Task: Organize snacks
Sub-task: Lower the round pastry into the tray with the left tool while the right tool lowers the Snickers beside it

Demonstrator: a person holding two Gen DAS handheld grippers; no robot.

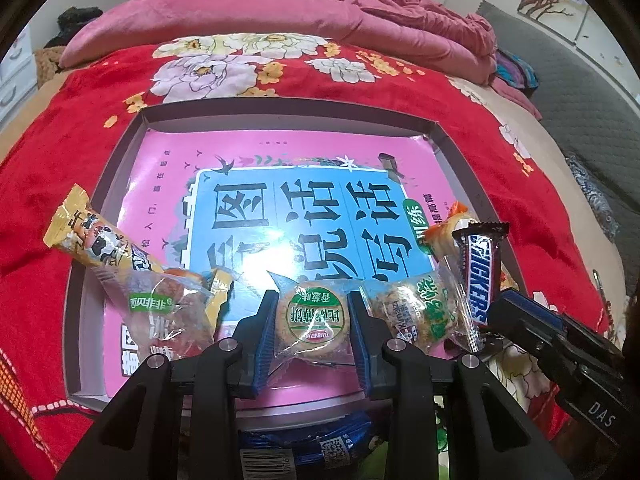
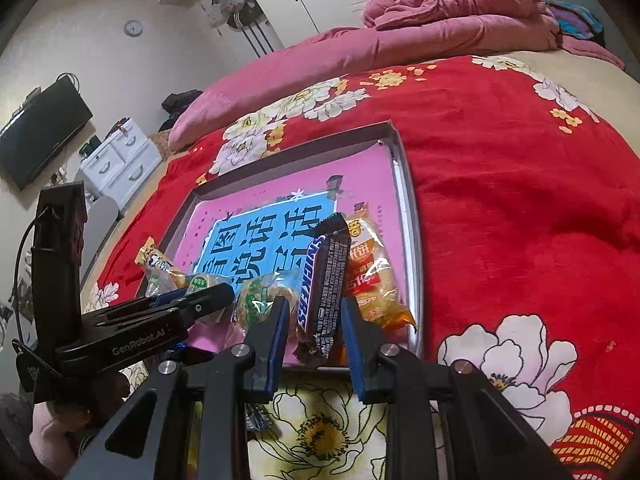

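Observation:
A grey tray (image 1: 288, 104) lined with a pink and blue printed sheet lies on a red flowered blanket. Several wrapped snacks sit along its near edge. My left gripper (image 1: 312, 298) is shut on a round biscuit pack (image 1: 312, 320) with a green label, its blue pads against the wrapper on both sides. In the right wrist view a Snickers bar (image 2: 324, 292) lies lengthwise between the fingers of my right gripper (image 2: 314, 300). That gripper is open, with a small gap at the left pad. An orange snack pack (image 2: 372, 276) lies just right of the bar.
A yellow cow-print pack (image 1: 100, 244) and a clear pack (image 1: 160, 312) lie left of the biscuit; a green-printed pack (image 1: 420, 312) lies to its right. A blue-wrapped packet (image 1: 320, 444) lies in front of the tray. Pink bedding (image 1: 280, 12) is heaped at the back.

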